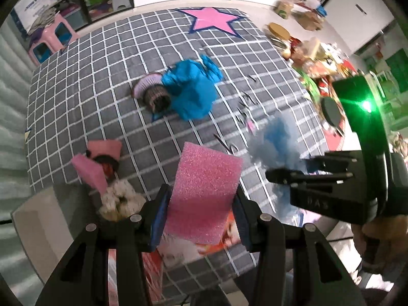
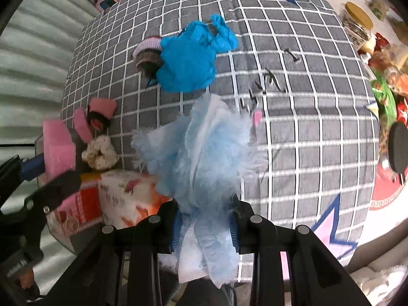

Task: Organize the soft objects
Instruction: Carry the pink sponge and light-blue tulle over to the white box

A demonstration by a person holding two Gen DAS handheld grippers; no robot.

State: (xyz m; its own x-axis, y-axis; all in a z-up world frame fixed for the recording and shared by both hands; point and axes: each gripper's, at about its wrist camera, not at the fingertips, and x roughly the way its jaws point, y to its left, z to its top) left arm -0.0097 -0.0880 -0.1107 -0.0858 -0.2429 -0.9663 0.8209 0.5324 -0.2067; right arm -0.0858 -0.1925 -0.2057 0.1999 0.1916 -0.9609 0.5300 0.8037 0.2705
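Observation:
My left gripper (image 1: 201, 204) is shut on a pink sponge (image 1: 204, 193) and holds it above the near edge of the grey checked bedcover (image 1: 102, 76). My right gripper (image 2: 205, 225) is shut on a fluffy light blue cloth (image 2: 201, 153); it also shows in the left wrist view (image 1: 275, 145). On the cover lie a bright blue crumpled cloth (image 1: 191, 89), a striped knit hat (image 1: 153, 91), pink sponge pieces (image 1: 102, 158) with a dark item, and a white spotted scrunchie (image 1: 119, 199).
An orange and white tissue pack (image 2: 114, 199) lies at the near edge of the cover. A pink stool (image 1: 51, 40) stands beyond the far left corner. Cluttered jars and packages (image 1: 306, 51) sit to the right. A black round object (image 2: 399, 148) is at right.

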